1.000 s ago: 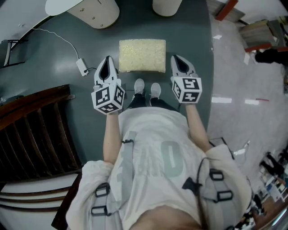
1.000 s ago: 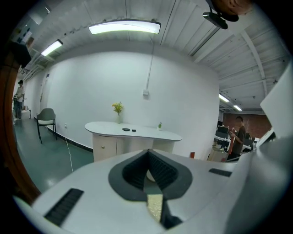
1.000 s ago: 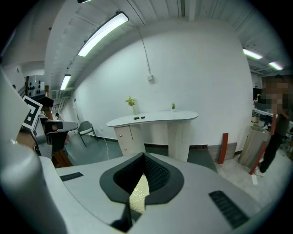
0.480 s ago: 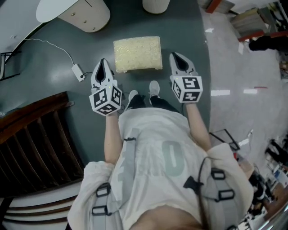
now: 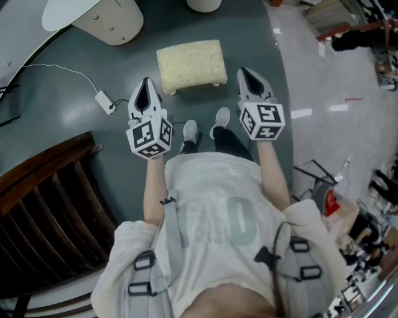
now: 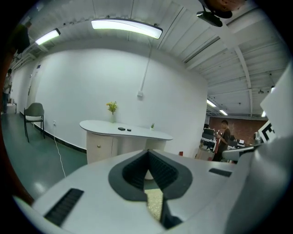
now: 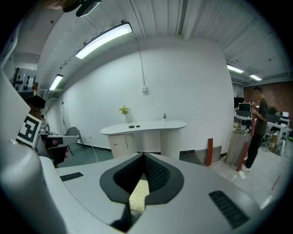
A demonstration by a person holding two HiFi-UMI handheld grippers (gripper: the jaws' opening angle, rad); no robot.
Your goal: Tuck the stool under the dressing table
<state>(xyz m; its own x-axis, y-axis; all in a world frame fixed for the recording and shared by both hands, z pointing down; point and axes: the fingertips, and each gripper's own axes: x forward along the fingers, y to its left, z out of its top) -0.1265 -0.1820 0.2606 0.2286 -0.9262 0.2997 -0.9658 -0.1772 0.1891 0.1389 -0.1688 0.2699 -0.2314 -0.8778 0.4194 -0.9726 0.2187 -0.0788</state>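
Two grippers, both empty, with jaws pressed together. In the head view the left gripper [image 5: 147,87] hovers off the near-left corner of the cream fuzzy rectangular stool [image 5: 191,62], and the right gripper [image 5: 249,77] off its near-right corner. Neither looks to touch it. The stool stands on the dark green floor [image 5: 74,136], out in front of the white curved-top dressing table [image 5: 65,12], not yet under it.

My read: approach step, push not started. Next move: set the closed jaw tips against the stool's near side, one per corner, and shove it far. Aim for the gap between the beige cabinet base [image 5: 115,22] on the left and the round white pedestal [image 5: 204,5] on the right. Keep pressure even or it skews into a base.

Around:
- dark slatted wooden furniture [image 5: 56,199], near left, well apart from the path.
- white cable with small adapter block [image 5: 102,100], just left of the left gripper, off the push line.
- small vase with yellow flowers [image 6: 112,109], on the tabletop.
- white shoes [image 5: 191,129], just near of the stool.
- red item [image 5: 329,202], in clutter near right.
- person standing [image 7: 256,123], far right, clear.
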